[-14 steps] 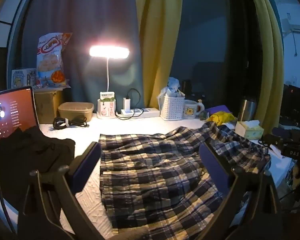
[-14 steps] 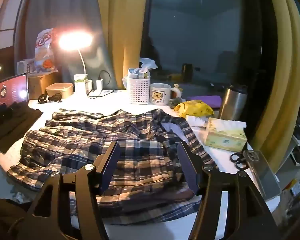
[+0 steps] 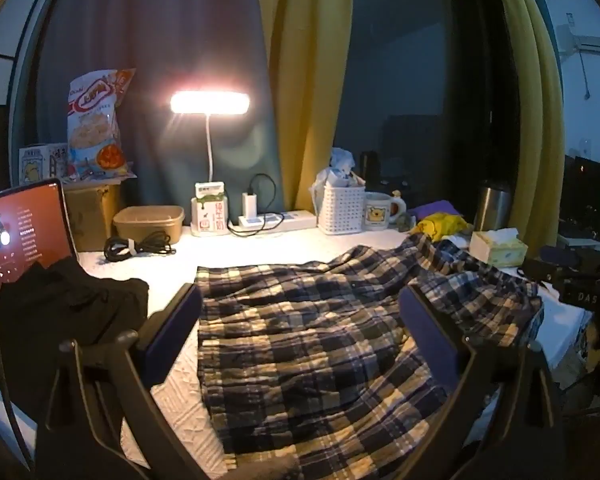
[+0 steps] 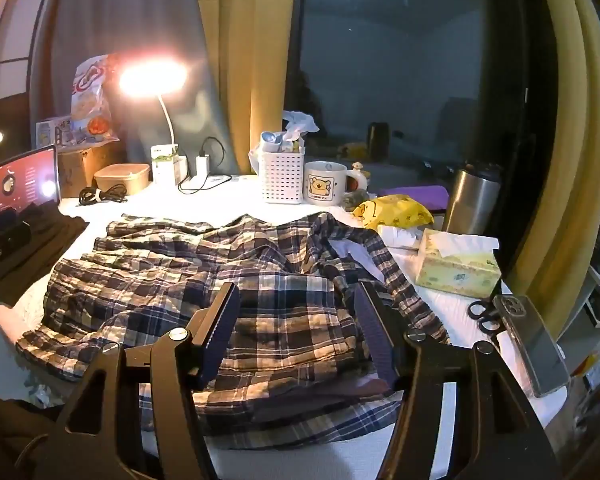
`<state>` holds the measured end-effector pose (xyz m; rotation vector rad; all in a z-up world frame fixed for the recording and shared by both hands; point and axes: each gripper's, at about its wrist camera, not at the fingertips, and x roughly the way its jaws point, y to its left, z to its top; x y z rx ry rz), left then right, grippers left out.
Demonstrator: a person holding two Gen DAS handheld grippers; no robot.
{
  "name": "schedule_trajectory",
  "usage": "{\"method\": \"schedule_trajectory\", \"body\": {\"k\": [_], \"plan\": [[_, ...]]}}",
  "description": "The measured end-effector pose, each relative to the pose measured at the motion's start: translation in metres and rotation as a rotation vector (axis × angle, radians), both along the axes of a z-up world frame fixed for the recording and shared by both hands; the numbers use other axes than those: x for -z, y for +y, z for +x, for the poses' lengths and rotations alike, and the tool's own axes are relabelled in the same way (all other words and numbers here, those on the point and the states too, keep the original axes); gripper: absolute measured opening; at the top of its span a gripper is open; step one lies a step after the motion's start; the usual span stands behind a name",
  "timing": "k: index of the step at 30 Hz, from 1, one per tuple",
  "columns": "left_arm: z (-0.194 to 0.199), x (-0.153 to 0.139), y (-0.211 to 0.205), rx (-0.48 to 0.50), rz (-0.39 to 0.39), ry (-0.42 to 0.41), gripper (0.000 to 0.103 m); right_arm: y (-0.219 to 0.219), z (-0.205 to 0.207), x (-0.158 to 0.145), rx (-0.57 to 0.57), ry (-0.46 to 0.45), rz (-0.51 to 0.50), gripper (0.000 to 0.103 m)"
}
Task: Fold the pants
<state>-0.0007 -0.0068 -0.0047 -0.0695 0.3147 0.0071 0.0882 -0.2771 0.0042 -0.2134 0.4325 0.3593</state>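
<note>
Two grippers sit nearest your cameras, both spread wide with nothing between their fingers. Your left gripper (image 3: 300, 320) hangs over the left end of the navy-and-cream plaid pants (image 3: 320, 340); its left finger lies over the bare white textured worktop (image 3: 180, 408) and its right finger over the cloth. Your right gripper (image 4: 296, 320) hovers above the rumpled right end of the same plaid pants (image 4: 204, 272), both fingers over fabric; whether they touch it cannot be told.

The pants lie spread across the middle of the worktop, wrinkled, with one narrow part trailing toward the pale yellow tissue box (image 4: 458, 264). Just beside that box, near the right edge, lie black-handled scissors (image 4: 484, 314) and a dark phone in a clear case (image 4: 534, 344).

To your left, a folded black garment (image 3: 60, 312) rests beside the pants, apart from them, in front of a tablet with a red lit screen (image 3: 16, 232).

Farther back stand a yellow printed pouch (image 4: 394, 210), a steel flask (image 4: 470, 198), a white mug with a bear picture (image 4: 326, 184) and a white perforated basket (image 4: 280, 178). Behind them are a white power strip (image 3: 276, 222), a coiled black cable (image 3: 138, 244), a tan lidded box (image 3: 148, 222) and a glowing white desk lamp (image 3: 209, 103), with a snack bag (image 3: 96, 124) on a cardboard box and yellow curtains (image 3: 304, 80) at the window.
</note>
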Motion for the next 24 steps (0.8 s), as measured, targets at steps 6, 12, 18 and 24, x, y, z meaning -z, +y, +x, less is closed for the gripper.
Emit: {"method": "schedule_trajectory", "body": {"k": [6,12,18,24], "plan": [[-0.0018,-0.0017,0.0022,0.003,-0.005,-0.006,0.099,0.0010,-0.0015,0.0018,-0.002,-0.001,0.005,0.063],[-0.0033,-0.0031,0.0019,-0.008,-0.001,-0.007,0.099,0.0018,-0.0013,0.0023,-0.001,0.000,0.007,0.063],[-0.0045,-0.0034,0.0038,-0.018,0.003,-0.007,0.099,0.0010,-0.0012,0.0032,-0.002,0.001,0.010,0.063],[-0.0048,-0.0034,0.0038,-0.017,0.004,-0.006,0.099,0.0004,-0.0019,0.0039,-0.001,0.003,0.012,0.063]]}}
